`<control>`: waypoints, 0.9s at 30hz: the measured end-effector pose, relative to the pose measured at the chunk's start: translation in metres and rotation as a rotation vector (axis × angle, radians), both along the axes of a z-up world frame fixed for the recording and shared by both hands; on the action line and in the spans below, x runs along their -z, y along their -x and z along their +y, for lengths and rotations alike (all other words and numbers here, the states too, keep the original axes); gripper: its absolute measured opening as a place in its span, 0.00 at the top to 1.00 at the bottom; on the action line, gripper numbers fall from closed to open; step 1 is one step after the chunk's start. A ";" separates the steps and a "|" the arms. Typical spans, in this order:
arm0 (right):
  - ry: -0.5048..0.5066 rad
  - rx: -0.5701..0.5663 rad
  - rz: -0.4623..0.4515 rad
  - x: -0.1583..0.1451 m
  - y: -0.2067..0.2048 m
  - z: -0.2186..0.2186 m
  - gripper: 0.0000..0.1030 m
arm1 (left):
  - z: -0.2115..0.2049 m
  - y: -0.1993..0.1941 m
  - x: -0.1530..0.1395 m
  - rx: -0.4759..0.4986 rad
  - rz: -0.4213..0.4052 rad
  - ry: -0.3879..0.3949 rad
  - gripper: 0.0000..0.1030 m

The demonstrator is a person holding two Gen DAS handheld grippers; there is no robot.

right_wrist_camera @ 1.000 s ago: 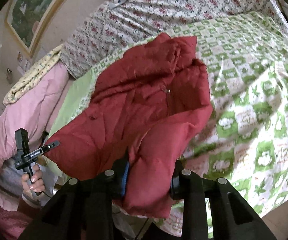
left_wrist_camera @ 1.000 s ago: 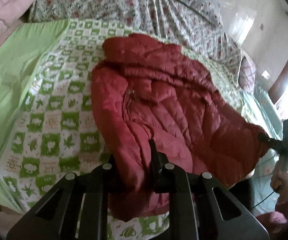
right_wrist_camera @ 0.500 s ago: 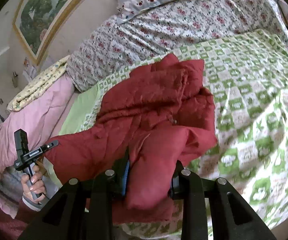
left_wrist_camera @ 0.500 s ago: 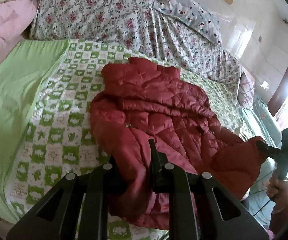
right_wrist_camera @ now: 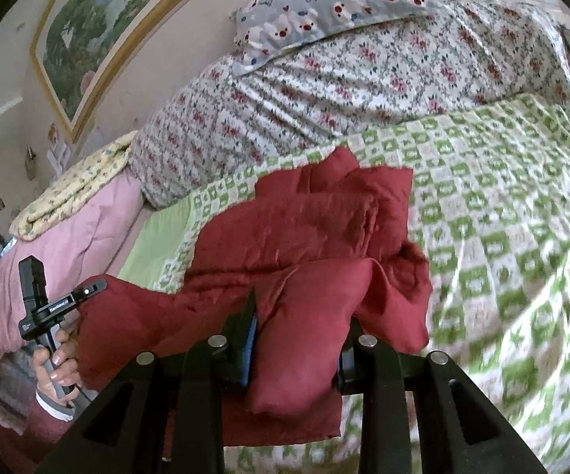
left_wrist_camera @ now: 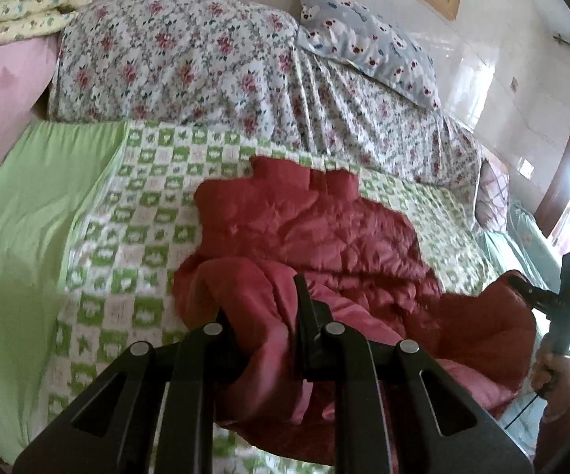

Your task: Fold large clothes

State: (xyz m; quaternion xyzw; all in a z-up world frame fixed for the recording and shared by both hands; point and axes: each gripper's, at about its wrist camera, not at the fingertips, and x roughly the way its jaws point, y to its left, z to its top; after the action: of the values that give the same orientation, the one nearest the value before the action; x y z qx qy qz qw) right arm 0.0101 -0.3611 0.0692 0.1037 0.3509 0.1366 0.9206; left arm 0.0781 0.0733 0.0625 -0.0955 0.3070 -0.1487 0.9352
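Note:
A dark red quilted jacket (left_wrist_camera: 324, 233) lies on the green and white checked bedspread (left_wrist_camera: 138, 213), its collar toward the headboard. My left gripper (left_wrist_camera: 263, 316) is shut on a thick fold of the jacket's near hem. My right gripper (right_wrist_camera: 298, 324) is shut on another fold of the jacket (right_wrist_camera: 304, 229) at the near edge. Both hold the hem lifted above the bedspread (right_wrist_camera: 502, 217). Each gripper shows in the other's view, the right one (left_wrist_camera: 537, 296) at the far right and the left one (right_wrist_camera: 83, 292) at the left, both clamped on red fabric.
A floral quilt (left_wrist_camera: 190, 59) and a bear-print pillow (left_wrist_camera: 367, 39) lie along the headboard. A pink duvet (right_wrist_camera: 47, 252) with a yellow folded blanket (right_wrist_camera: 79, 189) is at the left. A plain green sheet (left_wrist_camera: 28, 205) borders the bedspread. A framed painting (right_wrist_camera: 99, 19) hangs on the wall.
Both grippers have lifted the jacket's near hem and carried it toward the collar. The jacket now looks shorter and more bunched, and more of the headboard and wall shows.

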 end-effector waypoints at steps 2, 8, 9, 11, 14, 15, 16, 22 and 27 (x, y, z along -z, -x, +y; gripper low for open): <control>0.000 0.009 -0.009 -0.003 -0.011 -0.001 0.73 | 0.001 -0.012 -0.005 -0.007 -0.006 0.019 0.85; -0.018 0.020 -0.025 -0.009 -0.046 -0.006 0.73 | 0.000 -0.044 -0.010 -0.018 -0.008 0.039 0.85; -0.020 0.021 -0.025 -0.009 -0.052 -0.007 0.73 | -0.001 -0.049 -0.010 -0.019 -0.007 0.045 0.85; -0.025 0.021 -0.025 -0.009 -0.062 -0.008 0.73 | 0.000 -0.058 -0.010 -0.022 -0.006 0.064 0.85; -0.040 0.028 -0.025 -0.009 -0.080 -0.011 0.73 | 0.001 -0.074 -0.010 -0.037 0.001 0.068 0.85; -0.044 0.032 -0.026 -0.009 -0.086 -0.012 0.73 | 0.001 -0.079 -0.010 -0.042 0.004 0.069 0.85; -0.050 0.036 -0.026 -0.009 -0.092 -0.014 0.73 | 0.001 -0.085 -0.011 -0.048 0.007 0.070 0.85; -0.083 0.076 -0.030 -0.010 -0.129 -0.023 0.72 | -0.001 -0.130 -0.012 -0.075 0.041 0.066 0.85; -0.119 0.125 -0.014 -0.005 -0.164 -0.031 0.71 | -0.001 -0.168 -0.004 -0.099 0.076 0.060 0.85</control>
State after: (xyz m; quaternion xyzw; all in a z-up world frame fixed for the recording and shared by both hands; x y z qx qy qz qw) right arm 0.1743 -0.3923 0.0744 0.1791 0.3284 0.1003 0.9219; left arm 0.2457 0.0722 0.0661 -0.1440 0.3325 -0.1077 0.9258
